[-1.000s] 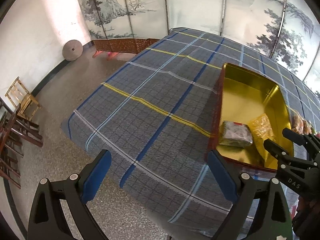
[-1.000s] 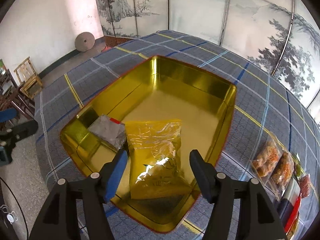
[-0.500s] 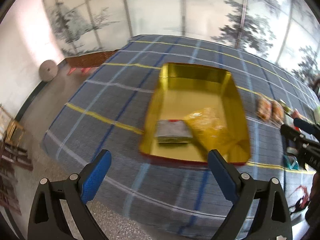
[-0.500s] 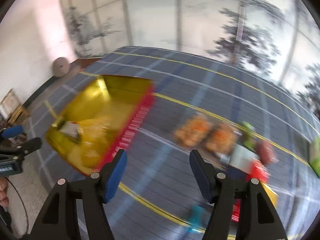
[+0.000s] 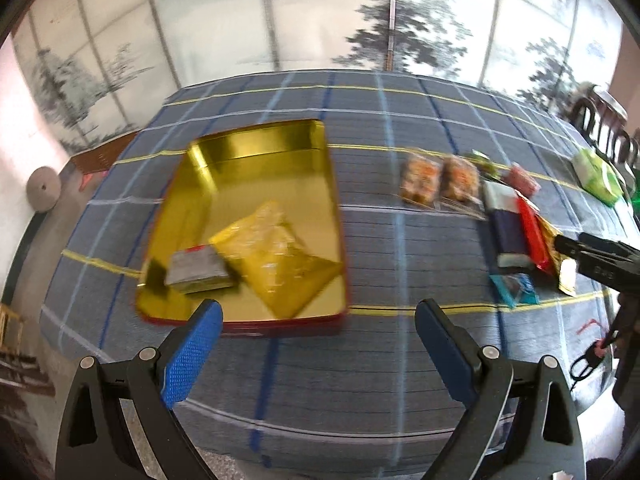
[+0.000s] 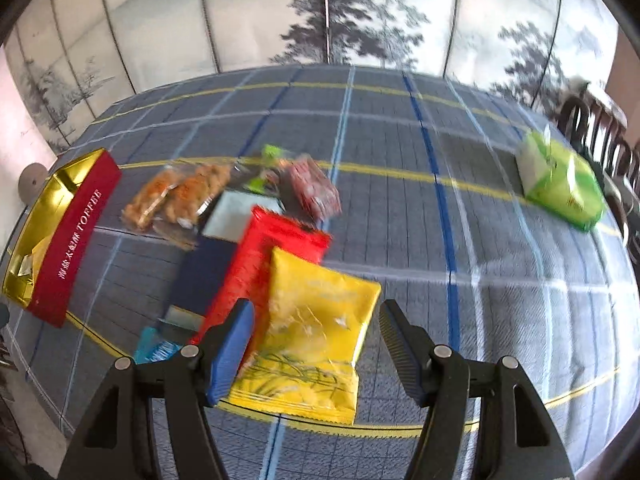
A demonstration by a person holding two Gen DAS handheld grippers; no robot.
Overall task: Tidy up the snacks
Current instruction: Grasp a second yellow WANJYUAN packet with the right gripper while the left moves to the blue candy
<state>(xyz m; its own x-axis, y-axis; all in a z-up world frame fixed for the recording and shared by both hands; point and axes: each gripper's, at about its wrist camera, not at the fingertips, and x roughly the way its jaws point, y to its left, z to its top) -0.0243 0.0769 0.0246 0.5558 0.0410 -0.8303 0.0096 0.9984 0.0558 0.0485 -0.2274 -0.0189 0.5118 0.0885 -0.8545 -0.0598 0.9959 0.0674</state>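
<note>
Moved: right claw [image 6: 316, 344] swings off the tin [image 6: 76, 224] to the pile, jaws released, empty.
Done: two packs in tin.
Left: yellow bag [image 6: 316, 344] between jaws; rest beyond.
Left claw [image 5: 316, 344]: released, tin [image 5: 332, 200] ahead.

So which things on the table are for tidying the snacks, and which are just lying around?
For the job:
gold tin
yellow packet
red packet
two orange snack bags
blue packet
right gripper, jaws open

Just lying about:
green pack
checked cloth
painted screen
</note>
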